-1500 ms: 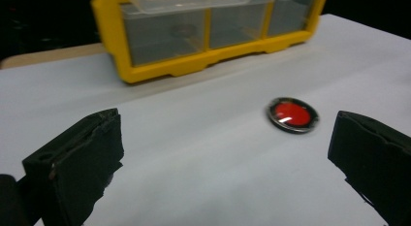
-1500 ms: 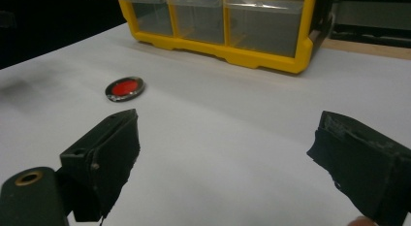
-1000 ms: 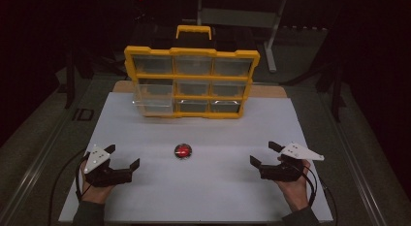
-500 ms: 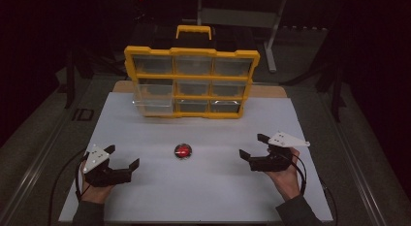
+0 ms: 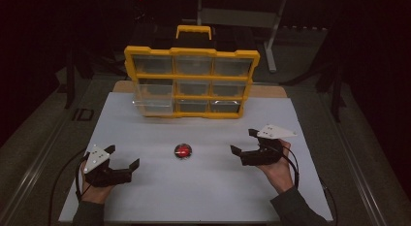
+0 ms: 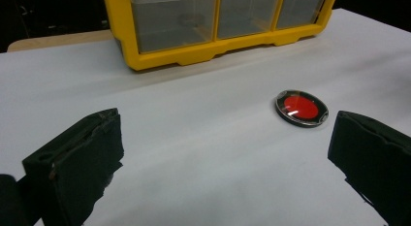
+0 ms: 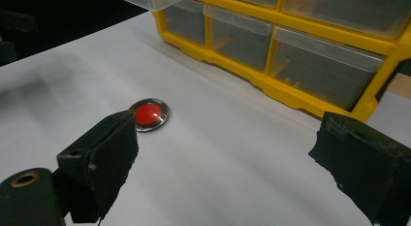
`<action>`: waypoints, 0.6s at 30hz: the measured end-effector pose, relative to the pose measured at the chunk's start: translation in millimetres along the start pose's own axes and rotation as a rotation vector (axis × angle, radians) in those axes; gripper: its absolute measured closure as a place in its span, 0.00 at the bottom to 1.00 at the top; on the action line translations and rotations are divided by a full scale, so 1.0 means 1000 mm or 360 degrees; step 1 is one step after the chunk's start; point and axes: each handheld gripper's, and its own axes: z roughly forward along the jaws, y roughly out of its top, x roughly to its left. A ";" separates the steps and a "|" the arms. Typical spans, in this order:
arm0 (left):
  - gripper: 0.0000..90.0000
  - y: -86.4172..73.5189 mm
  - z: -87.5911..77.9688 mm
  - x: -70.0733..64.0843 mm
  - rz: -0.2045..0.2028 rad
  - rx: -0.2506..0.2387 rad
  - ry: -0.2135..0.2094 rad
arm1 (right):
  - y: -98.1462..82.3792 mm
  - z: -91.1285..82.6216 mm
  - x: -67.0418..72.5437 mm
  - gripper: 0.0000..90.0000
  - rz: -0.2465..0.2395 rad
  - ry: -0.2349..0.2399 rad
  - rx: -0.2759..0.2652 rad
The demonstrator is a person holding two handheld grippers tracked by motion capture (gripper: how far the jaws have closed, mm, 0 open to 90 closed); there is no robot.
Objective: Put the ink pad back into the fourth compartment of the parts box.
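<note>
- Red disc (image 5: 183, 150): small, round, red face inside a dark shiny rim, lying flat on the white table sheet (image 5: 203, 187). It serves as the landmark here.
- Yellow drawer cabinet (image 5: 191, 83): stands upright beyond the disc, well apart from it, with clear plastic drawers in three rows (handle on top). The middle-left drawer (image 5: 154, 96) is pulled out part way; the others sit flush.
- Left gripper (image 5: 122, 158): to the left of the disc and a little nearer the person, near but apart from it. Jaws spread wide with nothing between them. In the left gripper view the disc (image 6: 301, 108) lies ahead, close to the right-hand jaw, not touching.
- Right gripper (image 5: 244, 142): to the right of the disc, about level with it, near but apart. Jaws wide apart, holding nothing. In the right gripper view the disc (image 7: 149, 114) sits just past the tip of the left-hand jaw (no contact visible); the cabinet (image 7: 310, 90) runs behind.
- The disc lies between the two grippers, untouched.
</note>
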 end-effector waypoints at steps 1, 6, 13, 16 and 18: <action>0.00 0.000 0.000 0.000 0.0001 0.0001 0.0000 | 0.002 0.001 0.001 0.09 -0.0006 0.0004 0.0009; 0.00 0.000 0.001 0.000 0.0006 0.0008 0.0002 | 0.010 0.010 0.005 0.09 -0.0029 0.0017 0.0029; 0.00 0.000 0.001 0.000 0.0010 0.0016 0.0005 | 0.017 0.023 0.009 0.09 -0.0051 0.0036 0.0090; 0.00 -0.001 0.000 0.000 0.0008 0.0014 0.0007 | 0.021 0.029 0.011 0.09 -0.0064 0.0050 0.0115; 0.00 -0.001 0.000 0.001 0.0002 0.0013 0.0008 | 0.023 0.033 0.012 0.09 -0.0072 0.0060 0.0126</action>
